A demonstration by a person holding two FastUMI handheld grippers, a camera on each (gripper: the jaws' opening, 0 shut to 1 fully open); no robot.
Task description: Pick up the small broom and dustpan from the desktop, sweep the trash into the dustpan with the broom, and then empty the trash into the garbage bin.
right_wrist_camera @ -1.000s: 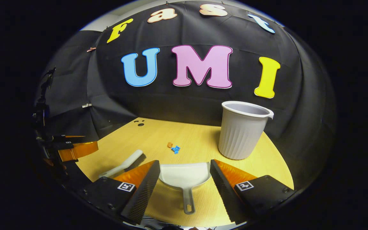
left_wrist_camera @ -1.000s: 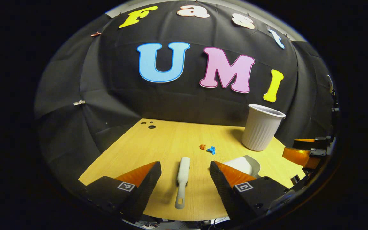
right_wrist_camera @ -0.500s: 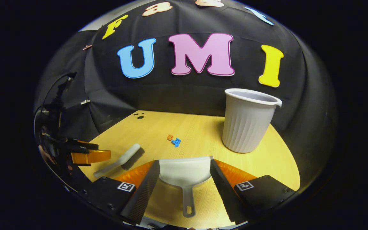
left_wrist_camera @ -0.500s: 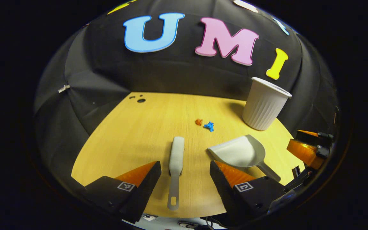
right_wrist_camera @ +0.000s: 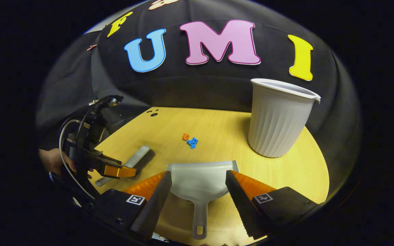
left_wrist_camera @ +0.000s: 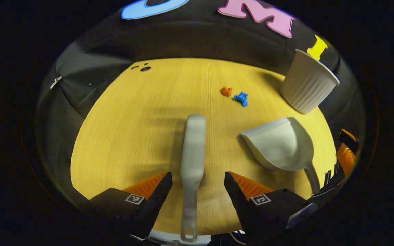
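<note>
The small white broom [left_wrist_camera: 193, 160] lies flat on the wooden desktop [left_wrist_camera: 132, 130], handle toward me. My left gripper [left_wrist_camera: 198, 175] is open and low, one finger on each side of the handle without touching it. In the right gripper view the white dustpan [right_wrist_camera: 198, 177] lies with its handle toward me, and my right gripper [right_wrist_camera: 198, 173] is open, straddling the pan's rear. An orange scrap [left_wrist_camera: 226, 91] and a blue scrap [left_wrist_camera: 241, 98] lie close together past the broom. The ribbed white garbage bin [right_wrist_camera: 279, 119] stands upright at the back right.
A person's hand [right_wrist_camera: 51, 160] holds the left gripper [right_wrist_camera: 115, 169] with its cables at the left of the right gripper view. Small dark holes [left_wrist_camera: 145, 68] mark the desktop's far left corner. The booth's black cloth wall rises behind the desktop.
Both grippers have moved forward and down. The left one now frames the broom handle much closer, and the right one has closed in on the dustpan. Nothing has been grasped.
</note>
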